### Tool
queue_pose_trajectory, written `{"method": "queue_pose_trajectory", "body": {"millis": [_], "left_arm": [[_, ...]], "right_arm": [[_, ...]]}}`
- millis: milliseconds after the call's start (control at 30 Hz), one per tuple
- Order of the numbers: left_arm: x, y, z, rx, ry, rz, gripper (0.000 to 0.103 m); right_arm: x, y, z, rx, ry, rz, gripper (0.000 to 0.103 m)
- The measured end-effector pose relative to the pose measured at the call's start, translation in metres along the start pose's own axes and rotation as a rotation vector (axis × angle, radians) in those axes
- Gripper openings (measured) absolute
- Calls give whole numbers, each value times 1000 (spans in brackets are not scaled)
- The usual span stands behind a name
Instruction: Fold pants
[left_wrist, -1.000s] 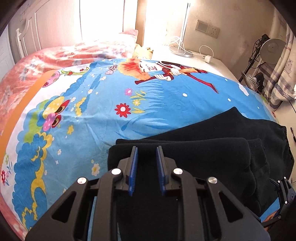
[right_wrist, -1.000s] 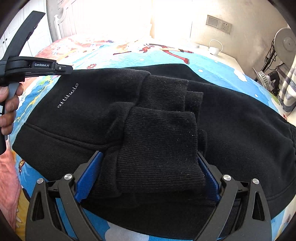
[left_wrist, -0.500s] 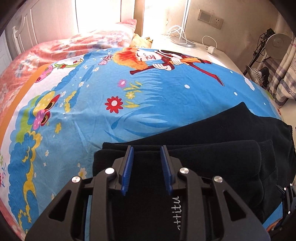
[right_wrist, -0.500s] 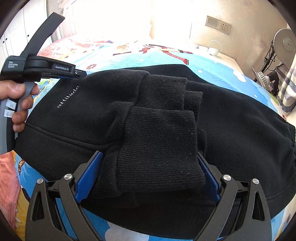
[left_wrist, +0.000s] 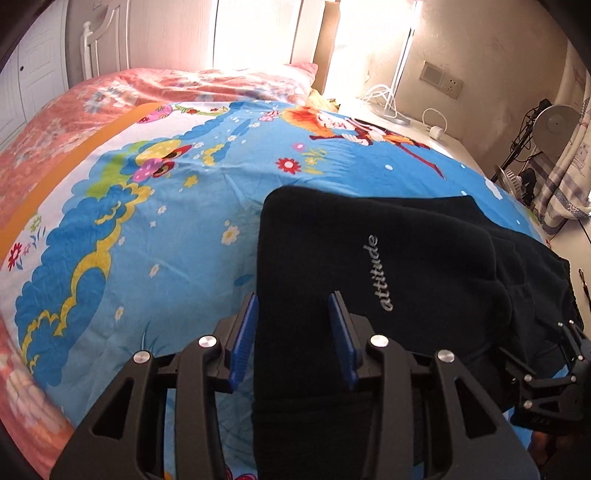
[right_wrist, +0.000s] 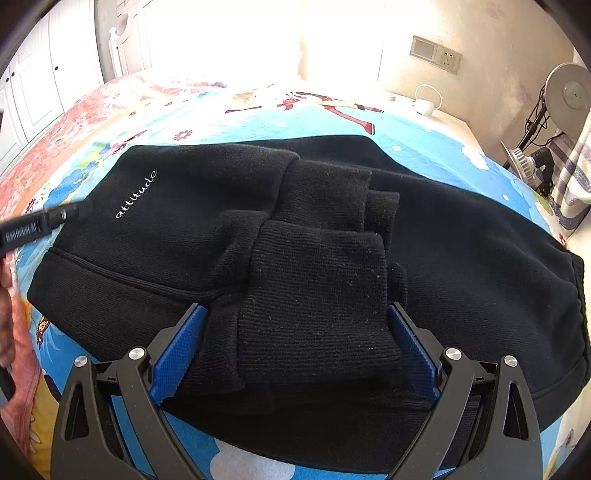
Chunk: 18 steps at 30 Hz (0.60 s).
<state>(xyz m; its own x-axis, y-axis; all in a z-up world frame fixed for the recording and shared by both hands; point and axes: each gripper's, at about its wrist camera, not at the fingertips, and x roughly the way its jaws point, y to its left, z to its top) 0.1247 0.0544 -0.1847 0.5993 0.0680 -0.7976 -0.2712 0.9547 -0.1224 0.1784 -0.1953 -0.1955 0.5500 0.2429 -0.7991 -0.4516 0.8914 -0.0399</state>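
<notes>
1. Black pants (right_wrist: 332, 236) lie folded in a thick bundle on the blue cartoon bedsheet (left_wrist: 155, 229), white "attitude" lettering (right_wrist: 136, 194) facing up
2. Left gripper (left_wrist: 293, 336) straddles the bundle's left edge, jaws opening, pads not pressing
3. Right gripper (right_wrist: 295, 350) stands wide around the ribbed cuffs (right_wrist: 317, 295); whether it clamps them, cannot tell

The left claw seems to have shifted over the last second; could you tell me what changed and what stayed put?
The left claw drew back toward the near left edge of the black pants; its jaws are opening, with cloth between them but not pinched. The right claw stayed wide around the folded cuffs, and the pants kept their fold on the cartoon bedsheet.
</notes>
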Motion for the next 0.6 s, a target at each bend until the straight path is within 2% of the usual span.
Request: {"method": "queue_pose_trajectory", "body": {"millis": [33,133,233,300,400,433,500,600], "left_arm": [[2,2,-8,-9,4,8,47],[-9,-1,-19,-14,-24,41,48],[-21,-13,-24,3,-30,99,48],[-28,-19,-27,20,-38,117,49],[-34,-24,-30,37,-39,135,53],[-35,-25,-31,48,-41,146,55],[-36,-25,-33,57,-48,154,57],[-37,-24,-35,53,-52,151,57]], "right_arm": [[-6,1,5,-9,-21,-22,92],[-26,1,28,-18,-124,-78,92],[-23,1,56,-9,-142,-103,92],[-6,4,69,-38,-106,-148,92],[33,2,70,-89,8,-226,92],[41,-2,67,-93,26,-217,92],[42,-8,63,-73,18,-195,92],[41,-1,59,-100,16,-222,92]]}}
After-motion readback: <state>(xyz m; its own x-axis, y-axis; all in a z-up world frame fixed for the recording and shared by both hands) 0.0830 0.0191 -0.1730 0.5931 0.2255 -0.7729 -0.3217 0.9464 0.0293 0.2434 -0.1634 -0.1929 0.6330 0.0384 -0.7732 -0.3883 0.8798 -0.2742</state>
